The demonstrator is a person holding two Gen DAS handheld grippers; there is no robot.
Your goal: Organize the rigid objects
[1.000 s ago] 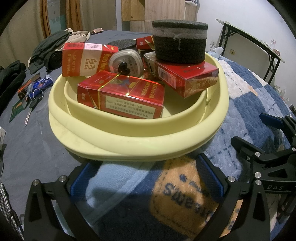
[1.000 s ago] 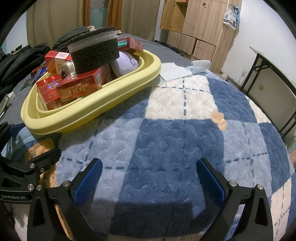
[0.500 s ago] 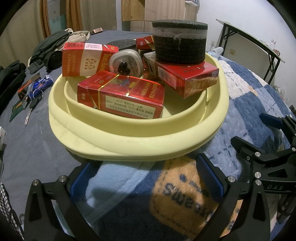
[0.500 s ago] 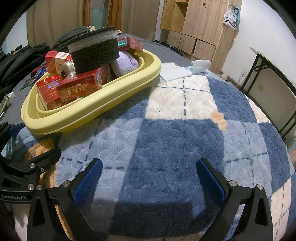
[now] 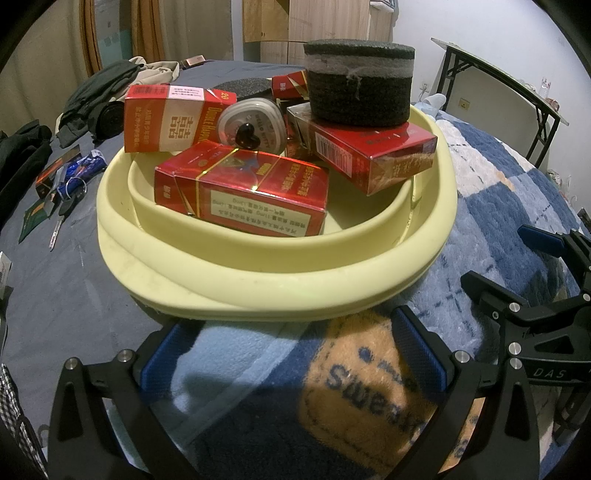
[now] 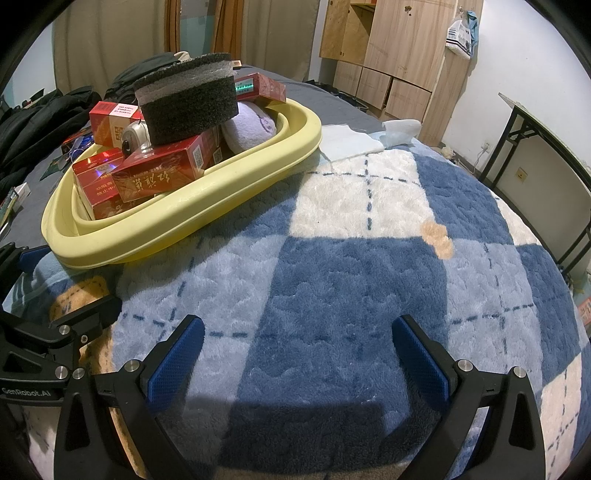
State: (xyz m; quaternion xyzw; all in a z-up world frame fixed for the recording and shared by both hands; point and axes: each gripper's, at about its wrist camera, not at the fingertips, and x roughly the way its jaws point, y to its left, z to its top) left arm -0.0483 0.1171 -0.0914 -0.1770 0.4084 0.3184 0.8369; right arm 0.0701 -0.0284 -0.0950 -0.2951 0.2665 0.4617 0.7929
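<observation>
surface: bed (image 5: 66, 295) covered by grey sheet; blue checked blanket (image 6: 351, 277) spread over near side | yellow basin (image 5: 277, 288) set on blanket edge and sheet | keys (image 5: 70, 192) and dark clothes (image 5: 99, 96) laid on sheet

walls: white (image 6: 524, 70) | cabinets: wood (image 6: 391, 48) | folding table (image 5: 495, 70) by wall | curtains (image 5: 114, 33)

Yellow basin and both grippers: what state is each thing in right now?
Yellow plastic basin: upright on the blanket, heaped full.
Round dark foam block: level, on a red box.
Front red cigarette box: closed, lying flat.
Left gripper: open, empty.
Right gripper: open, empty.
</observation>
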